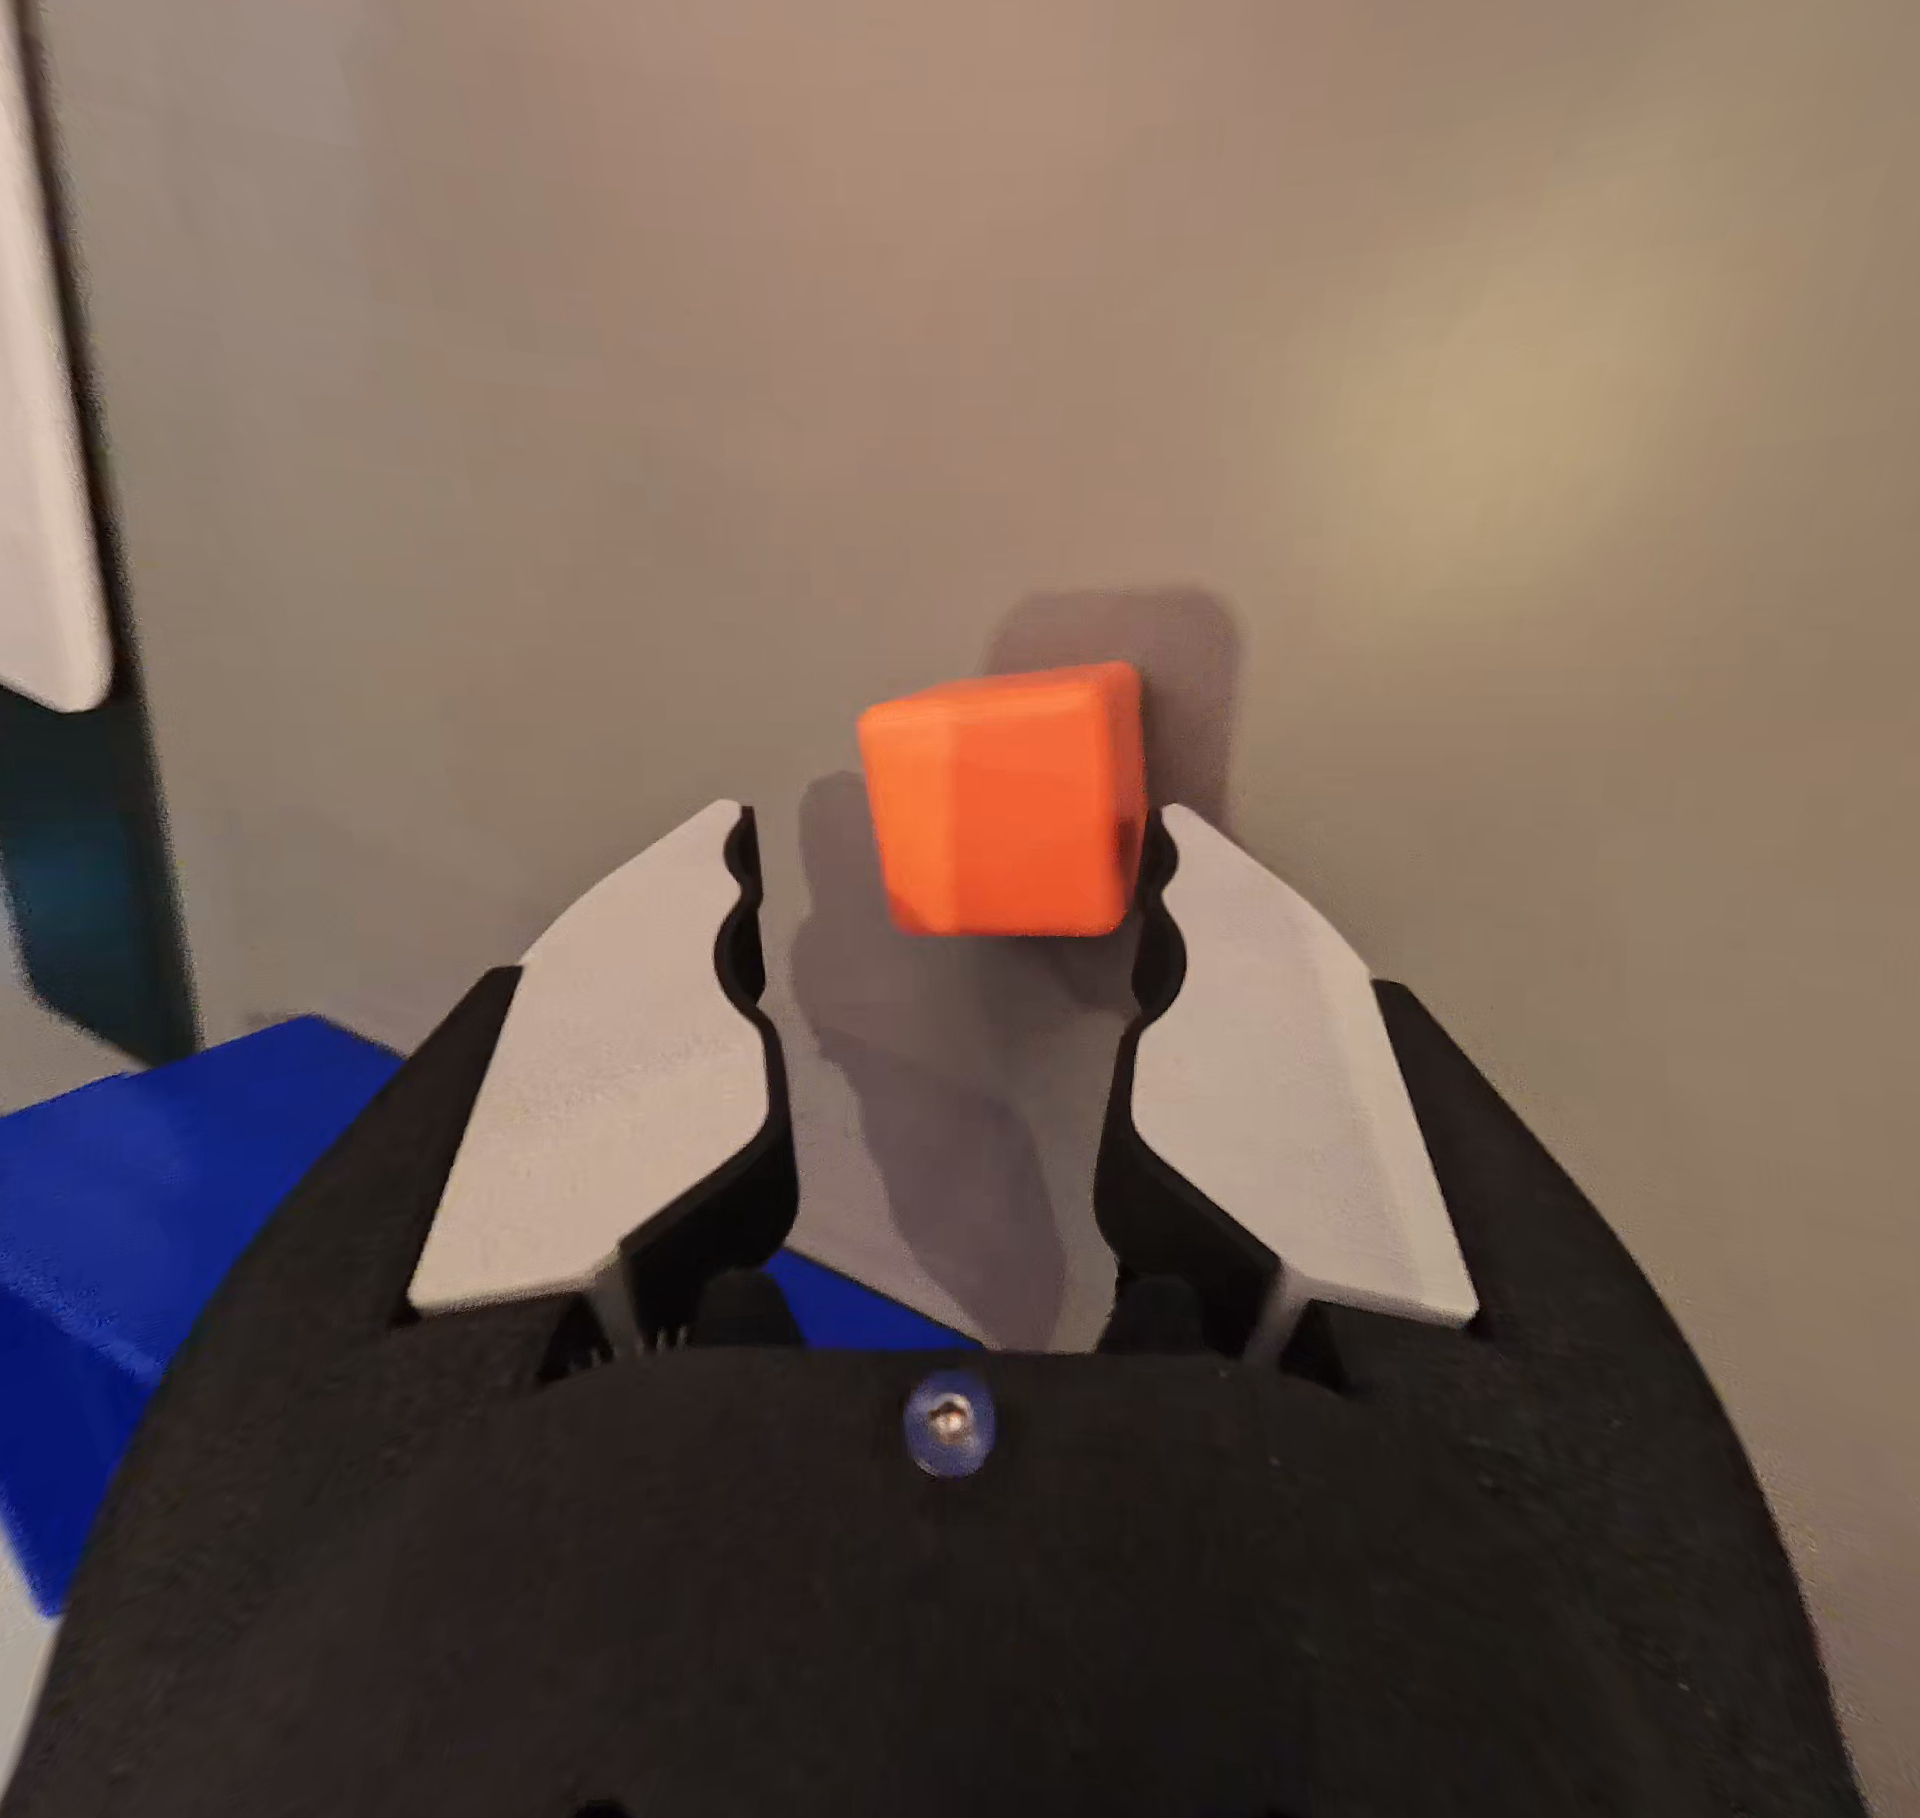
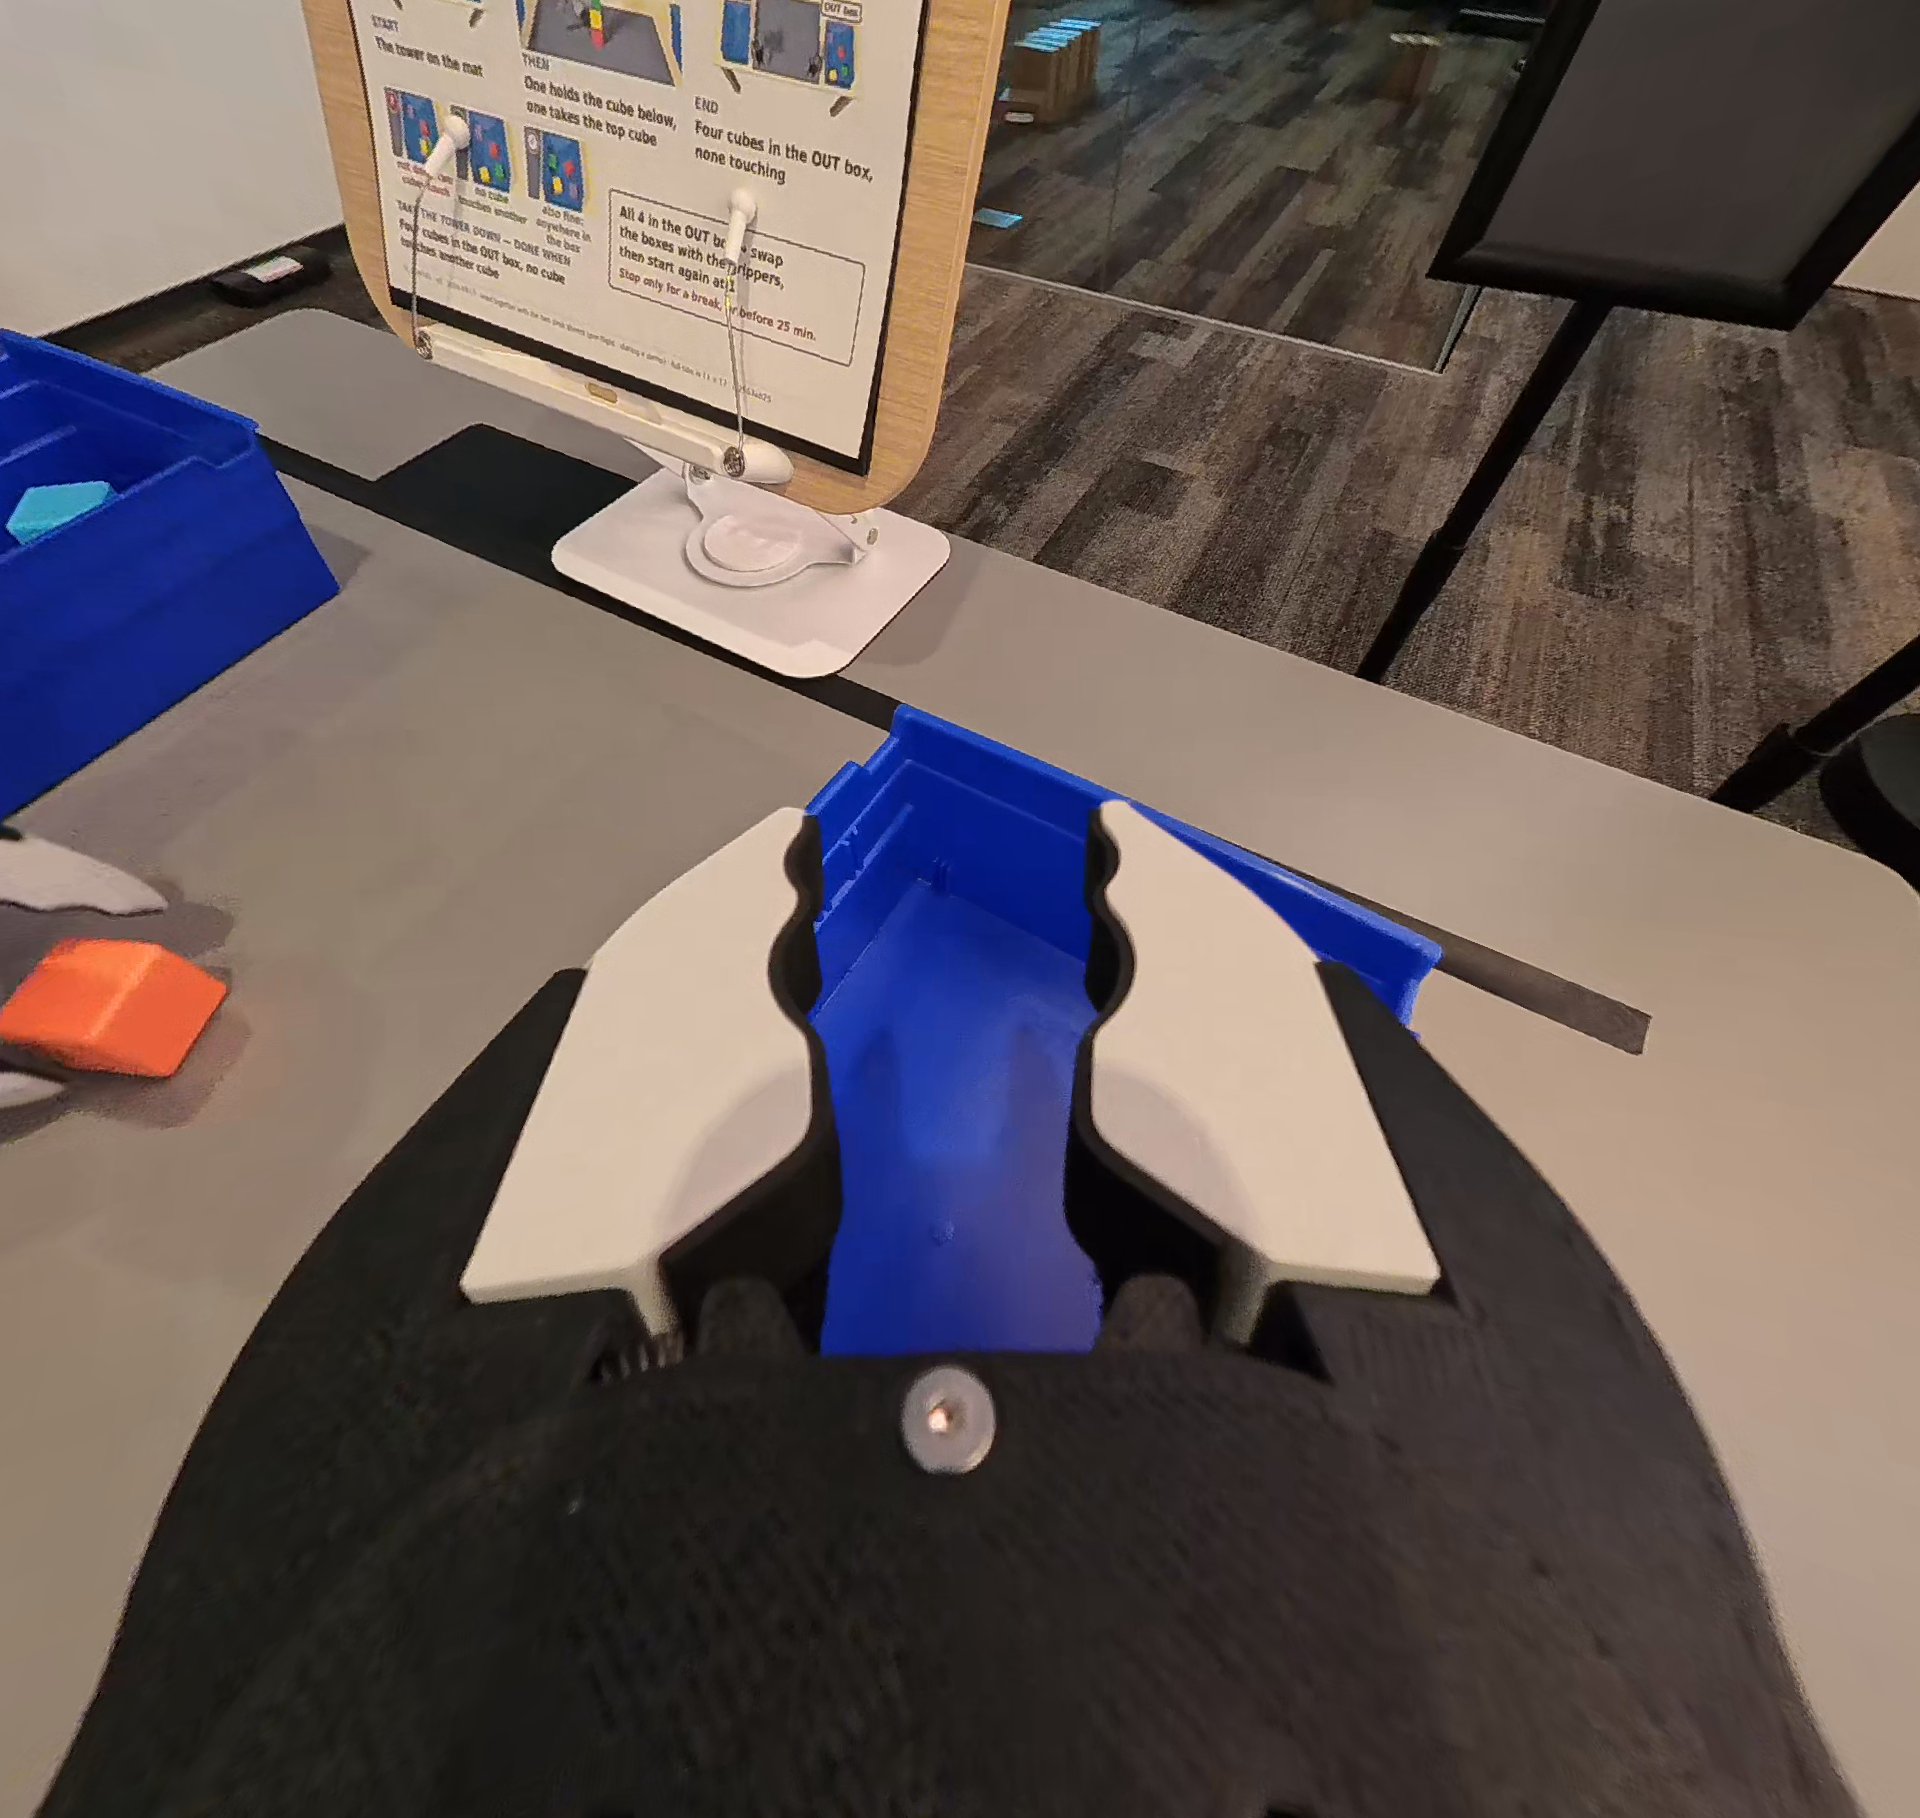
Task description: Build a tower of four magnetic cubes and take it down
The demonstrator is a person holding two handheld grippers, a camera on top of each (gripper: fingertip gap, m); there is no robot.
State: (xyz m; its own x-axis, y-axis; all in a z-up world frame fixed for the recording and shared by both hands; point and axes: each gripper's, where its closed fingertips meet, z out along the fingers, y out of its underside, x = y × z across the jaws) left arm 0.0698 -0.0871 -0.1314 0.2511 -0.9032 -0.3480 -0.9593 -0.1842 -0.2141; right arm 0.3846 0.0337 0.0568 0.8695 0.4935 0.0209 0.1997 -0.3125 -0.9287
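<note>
While tilted down, left hand-held gripper (image 1: 951, 823) brackets orange cube (image 1: 1003, 802)

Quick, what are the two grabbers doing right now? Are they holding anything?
Left hand-held gripper: open, holding nothing, orange cube by its tips.
Right hand-held gripper: open, holding nothing, over a blue box.

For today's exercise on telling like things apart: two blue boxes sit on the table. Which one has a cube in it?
The blue box at the left edge holds a light blue cube. The blue box under the right gripper shows only bare floor.
</note>
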